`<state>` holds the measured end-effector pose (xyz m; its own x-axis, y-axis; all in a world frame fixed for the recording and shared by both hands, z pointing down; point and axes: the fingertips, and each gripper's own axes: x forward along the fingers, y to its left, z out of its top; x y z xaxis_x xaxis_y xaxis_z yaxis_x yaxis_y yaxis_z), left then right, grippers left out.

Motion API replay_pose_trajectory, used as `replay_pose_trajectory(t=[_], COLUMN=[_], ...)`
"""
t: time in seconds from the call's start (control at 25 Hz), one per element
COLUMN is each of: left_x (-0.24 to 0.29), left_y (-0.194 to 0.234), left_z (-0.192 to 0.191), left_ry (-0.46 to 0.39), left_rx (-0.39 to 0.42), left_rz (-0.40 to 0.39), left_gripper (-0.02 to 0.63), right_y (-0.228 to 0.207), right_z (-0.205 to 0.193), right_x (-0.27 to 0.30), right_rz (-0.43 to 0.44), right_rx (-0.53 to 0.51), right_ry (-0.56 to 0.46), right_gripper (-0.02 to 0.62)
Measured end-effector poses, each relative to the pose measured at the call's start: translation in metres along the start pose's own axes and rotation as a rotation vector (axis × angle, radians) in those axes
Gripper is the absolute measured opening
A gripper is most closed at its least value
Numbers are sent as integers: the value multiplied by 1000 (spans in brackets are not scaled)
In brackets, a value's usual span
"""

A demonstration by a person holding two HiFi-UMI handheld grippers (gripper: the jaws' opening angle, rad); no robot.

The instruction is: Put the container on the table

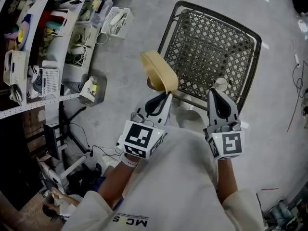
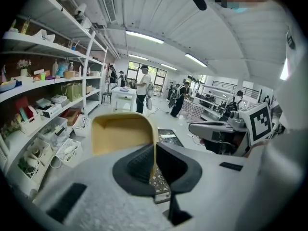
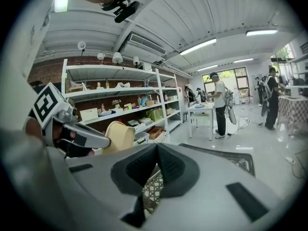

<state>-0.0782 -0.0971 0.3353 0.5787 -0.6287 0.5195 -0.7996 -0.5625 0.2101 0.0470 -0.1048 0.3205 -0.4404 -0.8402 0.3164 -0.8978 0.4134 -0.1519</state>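
The left gripper (image 1: pixel 165 96) pinches one wall of the yellow container (image 1: pixel 158 70) above the mesh table's (image 1: pixel 211 47) near left corner. The left gripper view shows its bare inside. The right gripper (image 1: pixel 216 91), jaws pressed together on nothing, hovers over the table's near edge. Only the gripper views show people (image 2: pixel 143 94) beyond the table.

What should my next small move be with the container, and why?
Probably ease the left claw forward and right, over the table's middle, before lowering. The container, pinched by its wall, hangs at the table's left edge; the right claw is shut and empty.
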Motion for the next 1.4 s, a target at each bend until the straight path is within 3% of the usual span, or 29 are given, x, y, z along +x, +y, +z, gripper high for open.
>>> replay_pose_trajectory(t=[0.4, 0.88, 1.12, 1.4], left_x=[40, 116, 150, 171], left_y=[10, 23, 36, 43], left_z=[-21, -125, -186, -228], left_ry=[127, 367, 513, 612], left_rx=[126, 273, 403, 531], left_rz=[-13, -45, -58, -89], left_gripper=[32, 31, 32, 32], right_y=[-13, -30, -35, -34], right_z=[-12, -69, -99, -120], right_x=[17, 36, 46, 49], right_rz=[-12, -12, -5, -26], right_rx=[12, 50, 63, 67], right_ry=[53, 150, 190, 226], right_gripper=[18, 18, 18, 18])
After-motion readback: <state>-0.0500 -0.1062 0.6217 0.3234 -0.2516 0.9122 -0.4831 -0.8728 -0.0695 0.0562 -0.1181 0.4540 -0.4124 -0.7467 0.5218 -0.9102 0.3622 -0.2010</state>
